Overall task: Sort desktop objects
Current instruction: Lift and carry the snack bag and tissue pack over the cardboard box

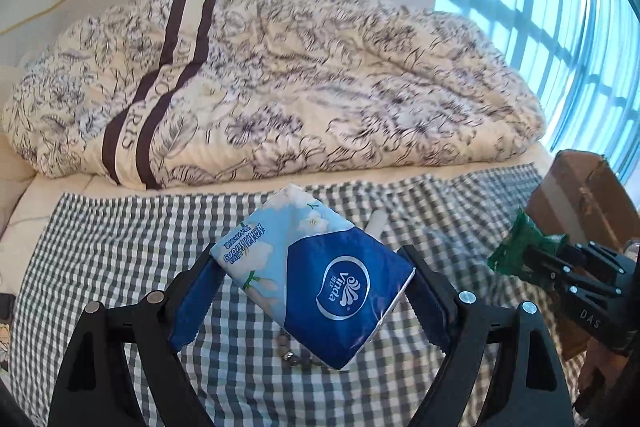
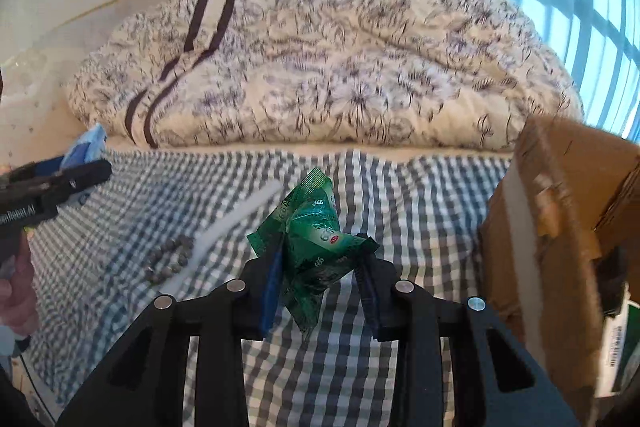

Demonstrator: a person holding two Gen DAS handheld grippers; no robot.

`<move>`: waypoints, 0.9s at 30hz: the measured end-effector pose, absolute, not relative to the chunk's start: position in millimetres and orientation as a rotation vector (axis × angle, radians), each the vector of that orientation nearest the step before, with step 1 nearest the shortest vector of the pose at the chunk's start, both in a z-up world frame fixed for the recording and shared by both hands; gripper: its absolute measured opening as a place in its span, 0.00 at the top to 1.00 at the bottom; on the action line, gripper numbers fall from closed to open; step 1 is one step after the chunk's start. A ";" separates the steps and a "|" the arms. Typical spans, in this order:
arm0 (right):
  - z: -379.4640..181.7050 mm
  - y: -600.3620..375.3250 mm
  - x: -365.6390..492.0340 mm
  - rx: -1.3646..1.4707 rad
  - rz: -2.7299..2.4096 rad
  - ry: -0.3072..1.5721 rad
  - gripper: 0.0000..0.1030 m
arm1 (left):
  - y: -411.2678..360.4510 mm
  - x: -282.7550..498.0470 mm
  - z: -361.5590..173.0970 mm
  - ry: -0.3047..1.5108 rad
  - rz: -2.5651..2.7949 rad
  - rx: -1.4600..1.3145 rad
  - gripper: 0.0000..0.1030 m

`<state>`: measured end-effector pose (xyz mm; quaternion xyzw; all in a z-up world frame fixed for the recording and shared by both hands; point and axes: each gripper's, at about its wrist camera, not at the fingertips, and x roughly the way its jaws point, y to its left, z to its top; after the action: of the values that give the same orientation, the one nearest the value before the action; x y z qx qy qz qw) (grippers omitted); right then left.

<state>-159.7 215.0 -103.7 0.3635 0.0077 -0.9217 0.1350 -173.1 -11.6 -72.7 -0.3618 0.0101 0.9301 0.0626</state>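
Note:
My left gripper [image 1: 312,279] is shut on a blue Vinda tissue pack [image 1: 316,279], held tilted above the checked cloth [image 1: 120,247]. My right gripper [image 2: 320,259] is shut on a crumpled green foil packet [image 2: 316,235], also lifted off the cloth. The left wrist view shows the right gripper [image 1: 516,259] with the green packet [image 1: 520,239] at the right edge. In the right wrist view the left gripper [image 2: 76,171] and a bit of the tissue pack [image 2: 88,143] appear at the far left. A bead bracelet [image 2: 168,259] and a white stick [image 2: 232,227] lie on the cloth.
A brown cardboard box [image 2: 560,227] stands at the right, close to my right gripper. A folded floral quilt [image 1: 280,87] fills the back of the bed. A window [image 1: 560,7] is at the far right. A person's hand [image 2: 16,291] holds the left gripper's handle.

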 end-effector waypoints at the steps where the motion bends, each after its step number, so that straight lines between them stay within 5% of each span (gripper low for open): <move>1: -96.9 215.8 -156.7 1.031 -2.677 0.014 0.67 | -8.7 -169.7 -67.6 0.036 2.816 -1.073 0.14; 27: 14.1 258.8 -70.5 0.630 -2.821 -0.078 0.67 | 43.2 -85.3 27.2 0.060 2.882 -0.678 0.14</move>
<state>-70.5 258.8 14.1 0.2161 -0.0268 -0.9680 0.1248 -85.3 43.2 27.2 -0.2280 0.0201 0.9693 0.0900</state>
